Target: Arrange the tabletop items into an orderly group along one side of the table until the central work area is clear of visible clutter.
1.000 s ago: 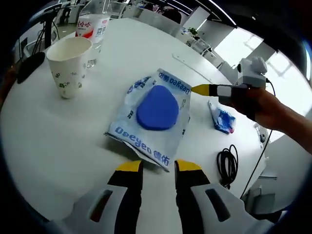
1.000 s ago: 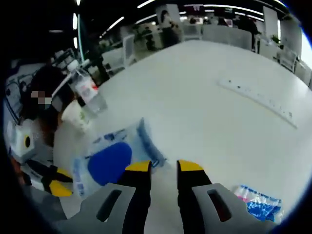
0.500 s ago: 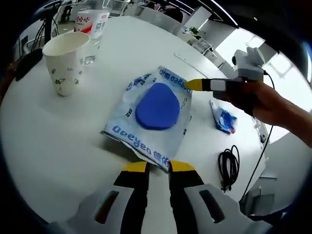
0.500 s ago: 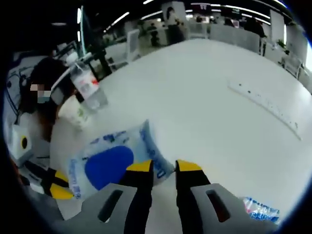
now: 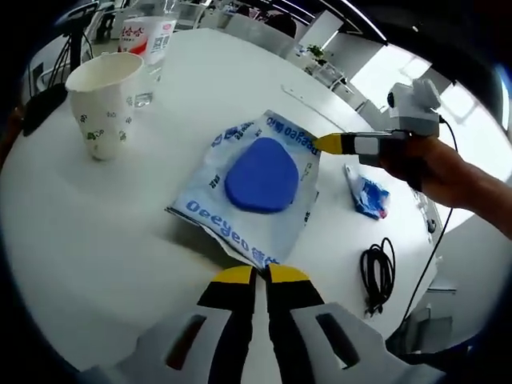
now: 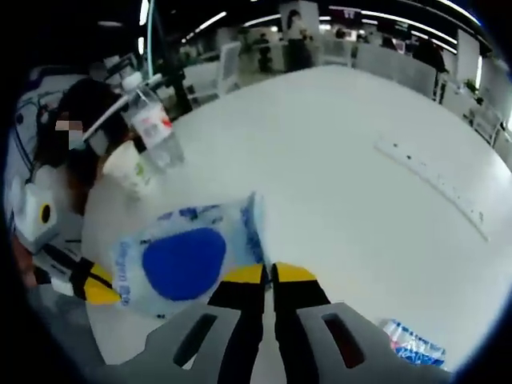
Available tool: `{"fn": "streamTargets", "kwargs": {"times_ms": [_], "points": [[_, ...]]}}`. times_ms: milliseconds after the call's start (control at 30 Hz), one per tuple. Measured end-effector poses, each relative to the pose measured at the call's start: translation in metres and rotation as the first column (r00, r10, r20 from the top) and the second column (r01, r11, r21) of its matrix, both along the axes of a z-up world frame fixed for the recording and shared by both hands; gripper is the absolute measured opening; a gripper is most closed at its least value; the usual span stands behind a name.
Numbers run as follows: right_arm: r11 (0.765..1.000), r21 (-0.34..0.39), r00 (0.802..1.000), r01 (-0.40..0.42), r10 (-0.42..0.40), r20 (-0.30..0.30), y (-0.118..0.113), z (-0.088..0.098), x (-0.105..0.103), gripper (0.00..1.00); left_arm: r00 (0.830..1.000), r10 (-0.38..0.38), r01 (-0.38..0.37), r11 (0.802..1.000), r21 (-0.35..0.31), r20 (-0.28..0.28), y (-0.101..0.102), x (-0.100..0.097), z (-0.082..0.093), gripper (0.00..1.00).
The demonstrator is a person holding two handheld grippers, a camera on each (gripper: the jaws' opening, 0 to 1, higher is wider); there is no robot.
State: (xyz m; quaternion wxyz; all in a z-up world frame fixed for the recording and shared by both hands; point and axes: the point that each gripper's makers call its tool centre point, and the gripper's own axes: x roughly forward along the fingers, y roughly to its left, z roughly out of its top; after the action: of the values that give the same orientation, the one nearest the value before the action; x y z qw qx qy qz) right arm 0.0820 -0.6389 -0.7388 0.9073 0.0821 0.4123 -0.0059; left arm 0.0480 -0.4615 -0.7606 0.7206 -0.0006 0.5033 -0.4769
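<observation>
So both claws are on the wipes pack (image 5: 260,186) right now: the left claw (image 5: 260,274) has its yellow tips pinched together on the near edge of the pack, just ahead of it, and the right claw (image 6: 265,274) is pinched on the opposite edge, the pack spreading out to its front left. In the left gripper view you can see the right claw coming in from the right, its tip touching the pack's far corner. My read is this is a two-handed lift or slide of the pack toward the cup (image 5: 100,104) and bottle (image 5: 148,44), which sit well ahead and to the left of the left claw. Tip for doing it well: the pack looks floppy, so keep both pinches firm and move the hands together at the same pace, otherwise the film could slip out or the pack fold in the middle. Keep it low over the counter (image 5: 96,232) and stop short of the cup, it looks light and easy to knock. The small packet (image 5: 368,196) and cable (image 5: 376,272), off to the right, can wait.
</observation>
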Motion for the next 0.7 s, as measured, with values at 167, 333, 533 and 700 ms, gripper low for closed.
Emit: {"fn": "streamTargets", "kwargs": {"times_ms": [167,333,533,700], "points": [[1.000,0.002,1.000,0.011,-0.011,0.024,-0.001,0.007,-0.003,0.00,1.000,-0.006,0.006,1.000,-0.008,0.016,0.000,0.006,0.004,0.00],[0.999,0.003,0.998,0.037,-0.037,0.059,-0.003,0.018,-0.009,0.00,0.999,-0.006,0.006,1.000,-0.017,0.033,0.000,0.013,0.010,0.00],[0.996,0.012,0.992,0.091,-0.092,0.089,-0.005,0.024,-0.025,0.00,0.998,-0.019,0.021,0.999,-0.028,0.067,-0.002,0.027,0.017,0.00],[0.990,0.025,0.985,0.141,-0.143,0.102,-0.007,0.026,-0.042,0.00,0.995,-0.034,0.038,0.999,-0.035,0.091,-0.006,0.037,0.023,0.00]]}}
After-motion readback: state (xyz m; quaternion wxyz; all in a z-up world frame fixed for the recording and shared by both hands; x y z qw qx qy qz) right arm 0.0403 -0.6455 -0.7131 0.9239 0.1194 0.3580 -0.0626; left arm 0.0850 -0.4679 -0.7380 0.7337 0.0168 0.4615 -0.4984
